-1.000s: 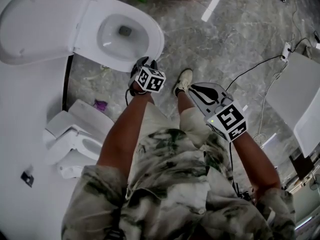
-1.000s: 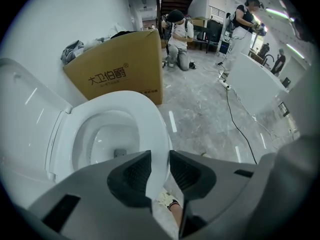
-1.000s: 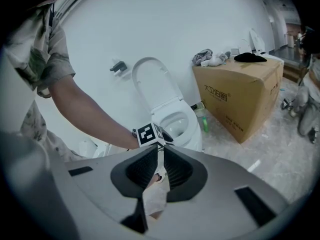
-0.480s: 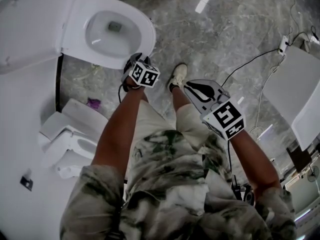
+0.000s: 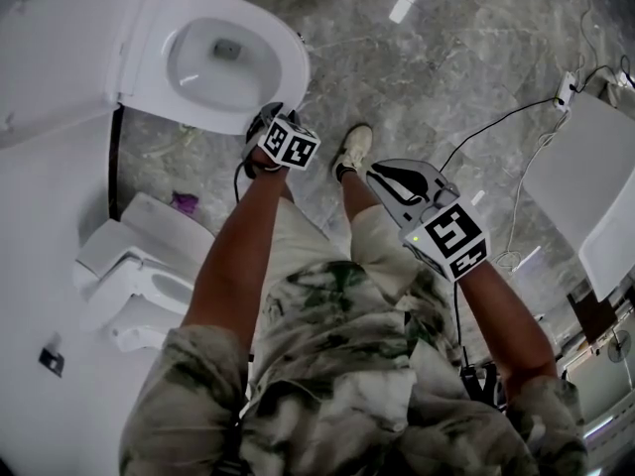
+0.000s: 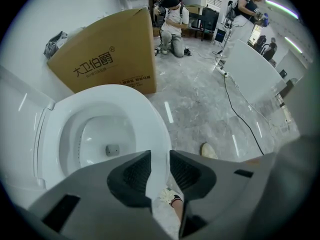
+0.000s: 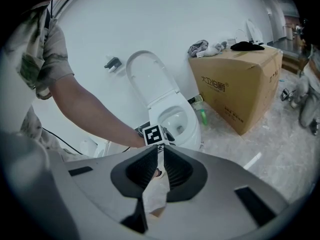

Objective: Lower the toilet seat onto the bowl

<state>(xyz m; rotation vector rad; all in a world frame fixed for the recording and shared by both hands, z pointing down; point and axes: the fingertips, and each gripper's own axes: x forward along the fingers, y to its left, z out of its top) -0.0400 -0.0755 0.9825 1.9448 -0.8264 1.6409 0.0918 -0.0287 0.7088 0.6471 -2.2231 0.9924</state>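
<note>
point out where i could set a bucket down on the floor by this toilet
Free: the grey floor between the toilet bowl and the white panel, short of the black cable. Crowded: lower left, around the small white fixture and the purple scrap.

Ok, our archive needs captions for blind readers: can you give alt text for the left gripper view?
The left gripper, jaws apart and empty, hangs over the front rim of a white toilet with its lid raised. Behind stand a brown cardboard box and, farther off, people on a grey floor.

Cardboard box [image 6: 107,59]; black cable [image 6: 247,123] on grey floor [image 5: 417,87].
</note>
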